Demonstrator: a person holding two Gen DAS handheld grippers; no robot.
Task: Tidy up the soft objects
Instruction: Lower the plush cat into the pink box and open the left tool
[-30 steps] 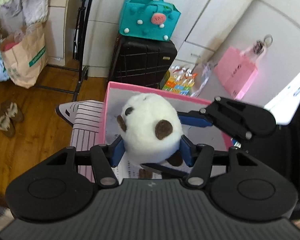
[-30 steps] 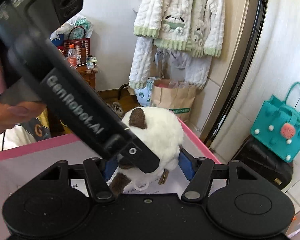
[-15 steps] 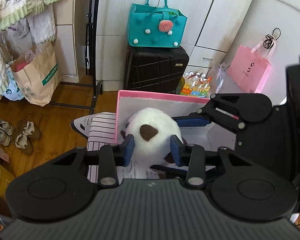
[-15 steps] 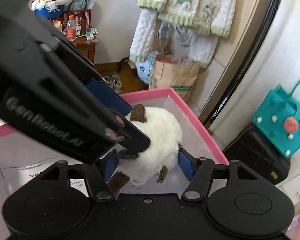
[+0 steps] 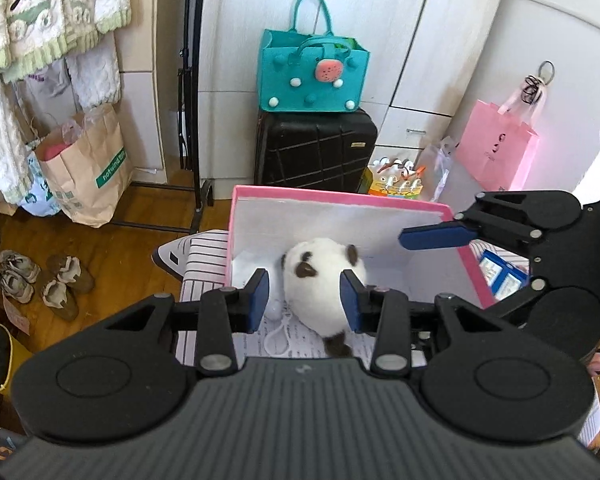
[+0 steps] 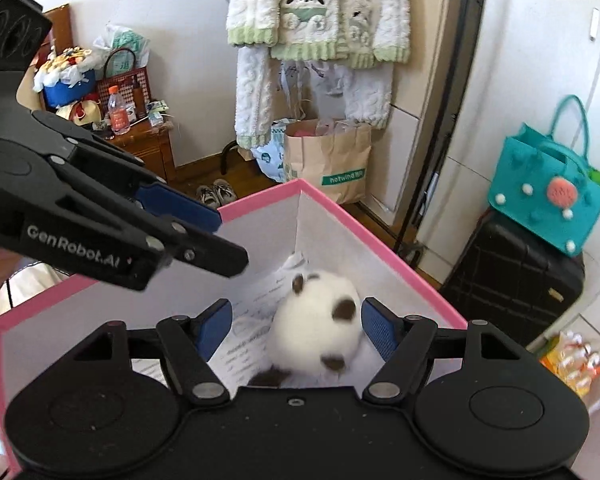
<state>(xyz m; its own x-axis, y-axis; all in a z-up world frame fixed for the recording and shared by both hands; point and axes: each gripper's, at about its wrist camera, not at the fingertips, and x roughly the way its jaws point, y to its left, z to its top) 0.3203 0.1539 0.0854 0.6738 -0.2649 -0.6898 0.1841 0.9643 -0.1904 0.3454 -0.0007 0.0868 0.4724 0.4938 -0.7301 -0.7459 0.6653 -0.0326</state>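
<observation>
Left gripper [image 5: 303,300] above the box [image 5: 340,196], pointing down into it. Jaws just narrowed to a small gap, nothing clamped. From the right wrist view, fingers clear of everything and over the near-left wall. Blue pads [image 5: 256,300] apart from the plush [image 5: 320,292] on the left side; on the right, pad edge lined up with the fur, contact not clear.

Right gripper [image 6: 296,320] also over the box, aimed downward. Jaws just widened, wide apart, with the plush [image 6: 316,320] seen between them but free of both pads. Seen from the left wrist, one blue pad out over the right wall.

Plush down on the box floor: white and round, with brown ears and brown patches, lying on printed paper [image 5: 296,340].

Box pink outside and white inside, set on a striped board [image 5: 204,260].

Beyond the box, a black suitcase [image 5: 316,160] against the white cupboards, with a teal bag [image 5: 312,72] on top. To the right, a pink bag [image 5: 496,152] hanging on a cupboard. To the left, a brown paper bag [image 5: 88,168] on the wooden floor under fleece clothes [image 6: 316,12] on a rack. Shoes [image 5: 40,284] on the floor nearby.
</observation>
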